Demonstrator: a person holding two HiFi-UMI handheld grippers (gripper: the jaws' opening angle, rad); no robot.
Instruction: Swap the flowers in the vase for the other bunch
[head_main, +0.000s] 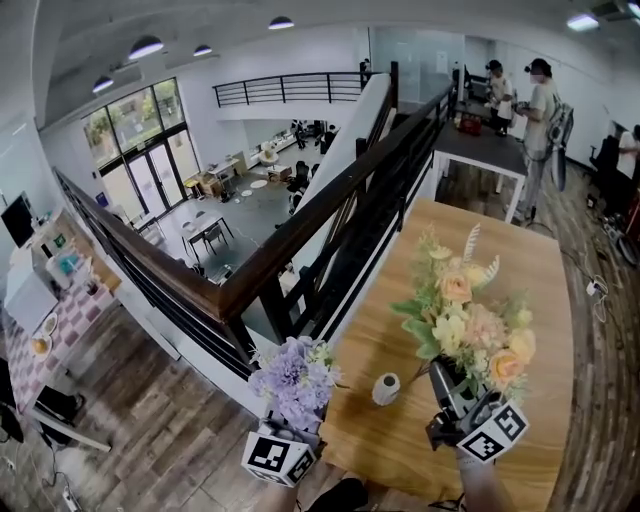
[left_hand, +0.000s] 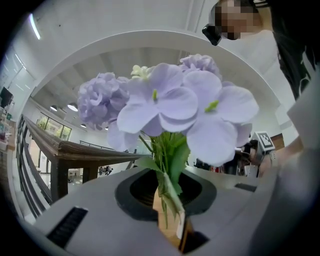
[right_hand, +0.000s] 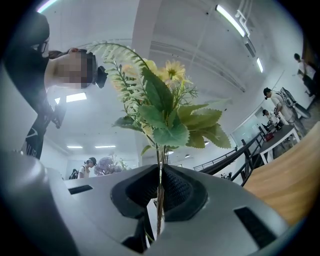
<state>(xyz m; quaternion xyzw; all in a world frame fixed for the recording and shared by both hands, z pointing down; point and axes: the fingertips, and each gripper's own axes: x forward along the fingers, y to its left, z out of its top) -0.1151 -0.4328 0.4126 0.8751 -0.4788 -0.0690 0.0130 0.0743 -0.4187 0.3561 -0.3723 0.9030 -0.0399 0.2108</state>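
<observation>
Now both bunches stand roughly upright, each with its stems running down into a gripper and its blooms on top. The left gripper (left_hand: 167, 220) pinches the green stems of the purple bunch (head_main: 295, 378), held off the near left edge of the wooden table (head_main: 530, 260). The right gripper (right_hand: 160, 205) has its jaws pressed together on the thin stems of the peach and yellow bunch (head_main: 470, 320), held above the table's near right part. A small white vase (head_main: 386, 389) stands on the table between the two grippers, apart from both bunches. The table sits on an upper level beside a dark railing (head_main: 300, 225); past it lies a lower floor with tables and glass doors (head_main: 150, 170), and people (head_main: 540, 110) stand at a dark table at the far right. Only the head view shows the vase. The right gripper view alone shows the long ceiling lights (right_hand: 232, 20), and the purple bunch small at its left.
</observation>
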